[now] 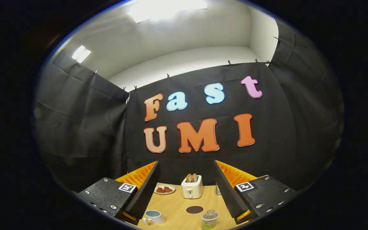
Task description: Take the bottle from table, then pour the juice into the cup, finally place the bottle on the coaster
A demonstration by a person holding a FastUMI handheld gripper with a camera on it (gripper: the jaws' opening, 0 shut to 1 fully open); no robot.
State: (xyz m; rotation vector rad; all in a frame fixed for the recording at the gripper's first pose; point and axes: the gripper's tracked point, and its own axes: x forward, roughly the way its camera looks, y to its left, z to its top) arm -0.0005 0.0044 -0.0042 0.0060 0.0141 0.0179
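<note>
You are holding the gripper point(188, 204) high above the tabletop point(179, 204) with its fingers spread wide and nothing between them, so the grasp has not begun. Take the dark round coaster point(194, 209) as your marker. The bottle point(210, 218) is standing just nearer to you than the coaster and a little to its right, seen from above, cap toward you. The cup point(153, 217) is sitting to the coaster's left, about level with the bottle.

From this height the risks are mostly in the descent. If you are dropping too steeply, a finger could be landing on the bottle's cap and tipping it, spilling juice. If you are drifting left, the left finger may be clipping the cup and knocking it away from its spot. The bottle looks clear and smooth, so a shallow pinch near the top may be letting it slip during the pour.

Beyond the coaster, the toaster point(192, 187) with bread and the small plate point(164, 189) to its left are standing well apart, unlikely to interfere unless you overshoot forward.
</note>
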